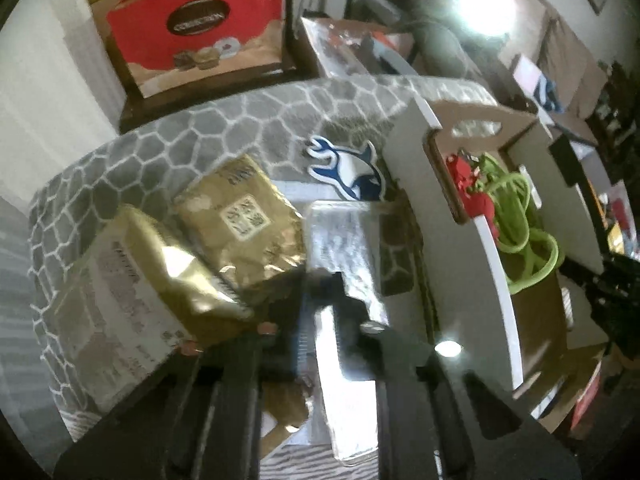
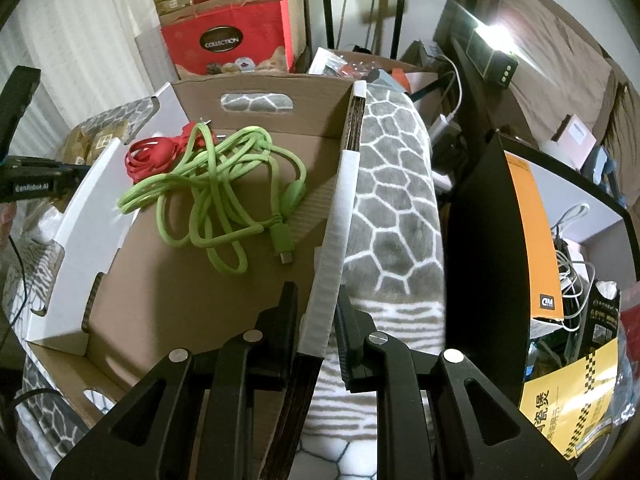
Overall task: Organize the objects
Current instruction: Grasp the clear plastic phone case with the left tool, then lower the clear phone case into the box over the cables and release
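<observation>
On the bed's grey honeycomb-patterned blanket (image 1: 224, 128), toward its left edge, two gold foil packets (image 1: 240, 216) lie overlapping, one leaning on the other, not yet sorted. Just right of them a flat silver foil packet (image 1: 340, 240) stands nearly on end in the left tool (image 1: 340, 316), whose jaws are nearly closed and appear to pinch its lower part; motion blur leaves the contact unclear. It is probably held this way to be lifted over the wall beside it. Beyond it a blue-and-white fish-shaped piece (image 1: 348, 168) lies flat near the far edge.

Further right sits the open cardboard box (image 2: 168, 280), white outside and brown within. A tangled green cable (image 2: 224, 184) and a coiled red cable (image 2: 152, 156) rest in its far corner, so most of the floor is free for more items. The right tool (image 2: 318, 320) is clamped on the box's right wall, one jaw inside and one outside, likely steadying the box on the soft bedding while the other hand loads it.
</observation>
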A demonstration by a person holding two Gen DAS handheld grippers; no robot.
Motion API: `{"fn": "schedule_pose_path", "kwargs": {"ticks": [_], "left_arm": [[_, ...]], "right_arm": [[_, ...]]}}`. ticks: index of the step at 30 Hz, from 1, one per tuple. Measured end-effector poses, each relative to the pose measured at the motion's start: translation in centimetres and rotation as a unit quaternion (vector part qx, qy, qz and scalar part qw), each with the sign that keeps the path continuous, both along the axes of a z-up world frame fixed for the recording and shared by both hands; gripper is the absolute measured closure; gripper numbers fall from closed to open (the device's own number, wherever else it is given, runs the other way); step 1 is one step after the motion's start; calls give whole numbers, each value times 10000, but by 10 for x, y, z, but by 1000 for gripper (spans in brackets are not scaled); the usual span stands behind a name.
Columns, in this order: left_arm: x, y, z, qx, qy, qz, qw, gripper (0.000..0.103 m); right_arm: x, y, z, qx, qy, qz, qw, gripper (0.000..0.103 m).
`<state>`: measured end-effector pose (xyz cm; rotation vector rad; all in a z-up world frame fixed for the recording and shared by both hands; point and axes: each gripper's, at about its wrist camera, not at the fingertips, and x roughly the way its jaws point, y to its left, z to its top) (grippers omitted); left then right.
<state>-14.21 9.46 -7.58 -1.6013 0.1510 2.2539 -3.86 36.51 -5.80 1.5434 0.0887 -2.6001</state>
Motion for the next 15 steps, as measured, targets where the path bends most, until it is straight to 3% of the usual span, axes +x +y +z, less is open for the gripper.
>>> {"fn": "schedule_pose_path", "kwargs": {"ticks": [5, 11, 15], "left_arm": [[4, -8, 26, 252, 194, 28, 9995, 98], [12, -3, 81, 411, 772, 31, 9962, 98], [19, 27, 105, 120, 1090, -238, 9937, 98]], "right_arm": [[0, 0, 0, 5, 1, -9, 10000, 86], [0, 0, 0, -19, -7, -19, 10000, 86], [0, 0, 0, -24, -1, -23, 10000, 86]]}}
